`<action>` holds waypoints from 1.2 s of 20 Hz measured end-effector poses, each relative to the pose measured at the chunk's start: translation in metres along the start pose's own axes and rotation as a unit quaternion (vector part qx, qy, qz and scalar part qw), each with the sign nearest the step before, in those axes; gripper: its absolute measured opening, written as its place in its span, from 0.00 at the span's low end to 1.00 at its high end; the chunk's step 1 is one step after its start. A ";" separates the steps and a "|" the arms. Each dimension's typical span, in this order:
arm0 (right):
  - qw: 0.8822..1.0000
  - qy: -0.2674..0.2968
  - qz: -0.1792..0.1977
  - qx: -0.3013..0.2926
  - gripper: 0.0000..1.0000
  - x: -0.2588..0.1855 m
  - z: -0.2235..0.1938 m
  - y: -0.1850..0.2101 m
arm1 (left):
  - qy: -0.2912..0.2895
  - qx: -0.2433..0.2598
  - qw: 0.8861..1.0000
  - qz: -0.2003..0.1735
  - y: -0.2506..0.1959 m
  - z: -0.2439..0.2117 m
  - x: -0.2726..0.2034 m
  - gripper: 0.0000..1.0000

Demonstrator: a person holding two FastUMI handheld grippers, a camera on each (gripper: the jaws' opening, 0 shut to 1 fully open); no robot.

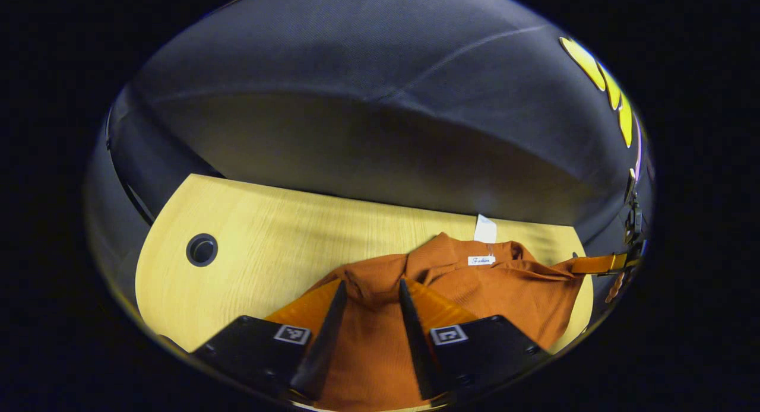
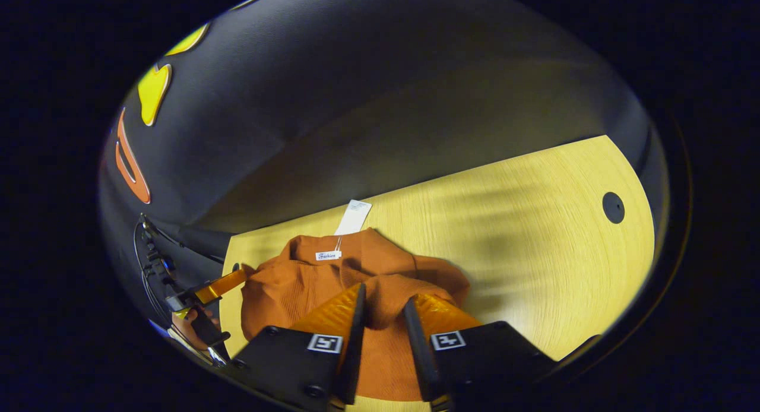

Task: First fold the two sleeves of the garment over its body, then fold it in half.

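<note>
gripping garment (image 1: 504,287) | left gripper (image 1: 371,290) fingers pinch cloth | right gripper (image 2: 385,308) fingers likewise | table (image 1: 267,246)

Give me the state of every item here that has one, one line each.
Garment: bunched on the table, collar up, not yet flat.
Hang tag: lying on the table past the collar.
Left gripper: jaws apart, cloth between them.
Right gripper: jaws apart, cloth between them.

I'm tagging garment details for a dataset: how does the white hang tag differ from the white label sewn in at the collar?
The hang tag is the larger of the two and lies past the collar on the bare wooden table. The sewn label is a smaller strip lying on the orange garment itself. The hang tag stands lengthwise away from the collar; the label runs across it. Both are white.
</note>
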State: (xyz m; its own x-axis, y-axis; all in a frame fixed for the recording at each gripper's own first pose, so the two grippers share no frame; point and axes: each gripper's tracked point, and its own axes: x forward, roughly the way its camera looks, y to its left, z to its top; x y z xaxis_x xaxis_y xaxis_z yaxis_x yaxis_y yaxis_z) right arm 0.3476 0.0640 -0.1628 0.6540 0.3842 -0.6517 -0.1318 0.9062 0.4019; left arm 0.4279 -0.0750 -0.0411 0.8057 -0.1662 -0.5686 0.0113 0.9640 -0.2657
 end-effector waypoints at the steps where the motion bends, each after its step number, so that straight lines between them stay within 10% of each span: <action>1: 1.000 -0.010 0.003 0.002 0.36 0.000 0.004 0.002 | 0.004 -0.001 1.000 0.011 0.005 -0.005 -0.001 0.87; 6: 0.998 -0.051 -0.027 -0.011 0.96 -0.006 0.015 -0.013 | -0.004 -0.028 0.999 0.038 0.004 -0.005 -0.005 0.92; 16: 0.976 -0.167 -0.049 -0.134 0.94 -0.120 0.032 0.033 | -0.133 0.008 0.989 0.057 -0.042 0.014 -0.094 1.00; 24: 0.967 -0.142 -0.032 -0.211 0.98 -0.219 -0.091 0.059 | -0.211 0.070 0.974 0.041 -0.128 -0.032 -0.155 0.99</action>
State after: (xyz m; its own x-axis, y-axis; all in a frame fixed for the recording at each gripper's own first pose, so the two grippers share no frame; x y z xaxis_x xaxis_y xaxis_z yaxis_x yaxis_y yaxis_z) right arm 0.1287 0.0491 -0.0554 0.8408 0.3161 -0.4395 -0.3381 0.9406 0.0296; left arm 0.2825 -0.1791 0.0563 0.9788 -0.0162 -0.2043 -0.0062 0.9941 -0.1082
